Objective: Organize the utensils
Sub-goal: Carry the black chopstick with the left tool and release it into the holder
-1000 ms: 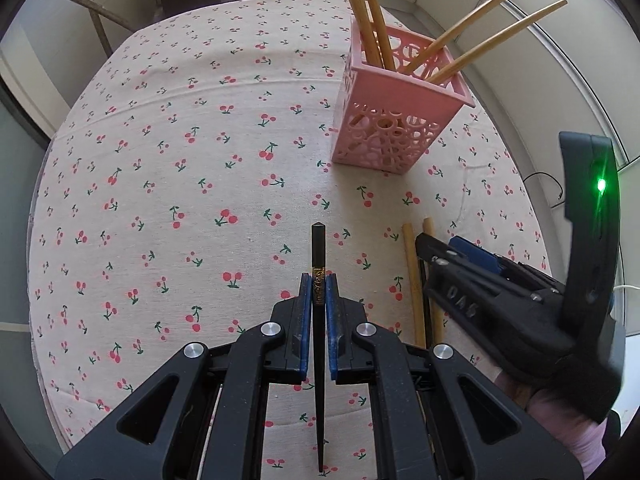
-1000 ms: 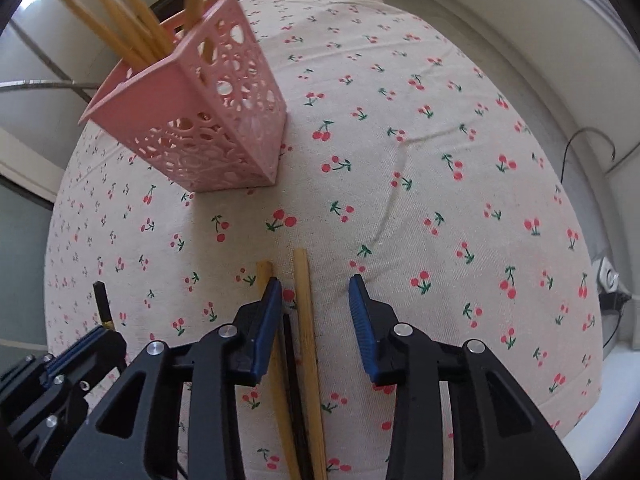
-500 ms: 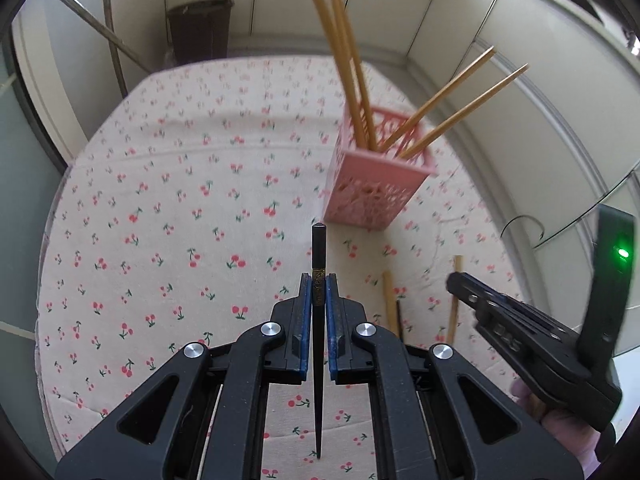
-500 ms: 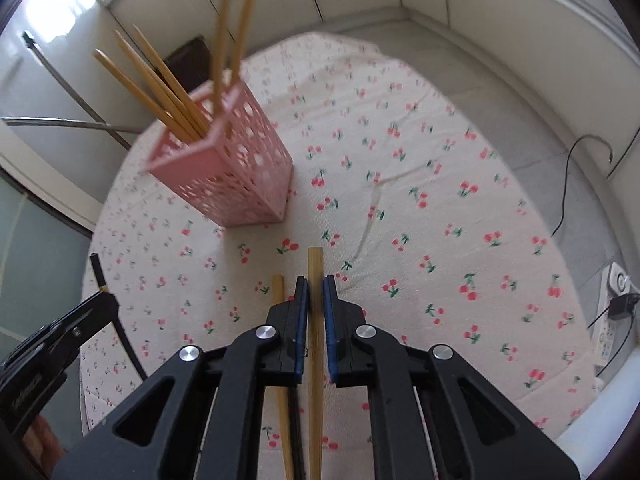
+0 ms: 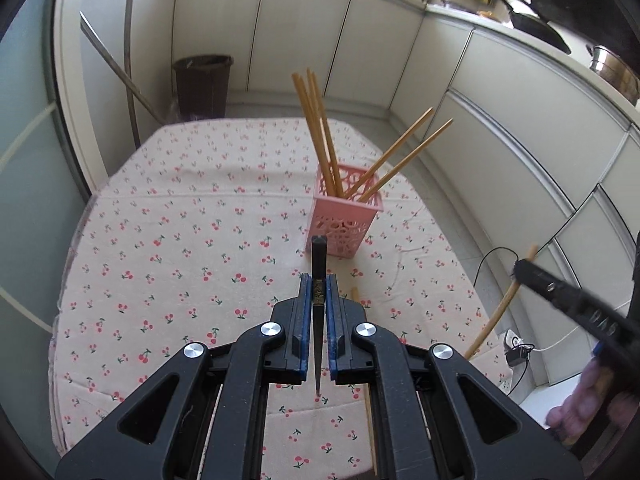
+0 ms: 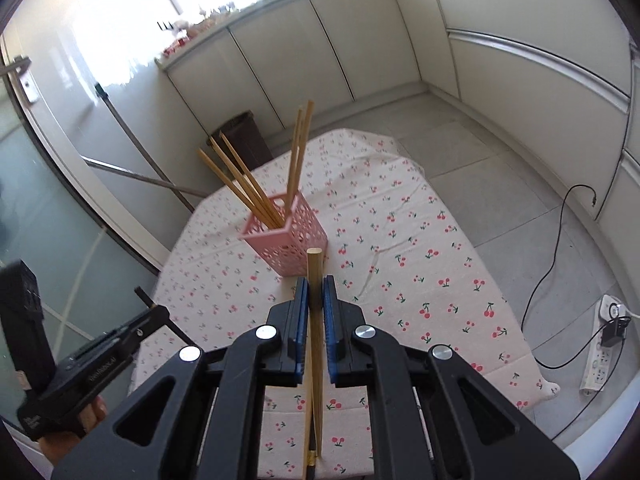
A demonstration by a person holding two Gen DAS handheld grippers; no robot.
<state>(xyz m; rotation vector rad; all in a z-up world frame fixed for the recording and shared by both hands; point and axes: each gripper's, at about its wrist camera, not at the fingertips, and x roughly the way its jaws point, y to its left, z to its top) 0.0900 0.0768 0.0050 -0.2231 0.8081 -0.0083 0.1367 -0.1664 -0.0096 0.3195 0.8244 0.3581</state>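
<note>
The black chopstick (image 5: 319, 280) is clamped in the left gripper (image 5: 319, 300), lifted clear of the cloth. The wooden chopstick (image 6: 314, 300) is now pinched by the right gripper (image 6: 315, 300); a second ago those jaws stood apart around it on the table and have just been closing. Both tools have risen since then, and the pink holder (image 5: 347, 220), already stocked with five wooden sticks, now sits ahead and below. Judgement: pickup is done and insertion into the holder is next. At least one stick (image 5: 370, 420) remains flat on the cherry-print tablecloth (image 5: 180, 240). Beyond: pale cabinets (image 5: 304, 32), a dark bin (image 5: 202, 84), and a power strip (image 6: 604, 348) on the tiled floor.
</note>
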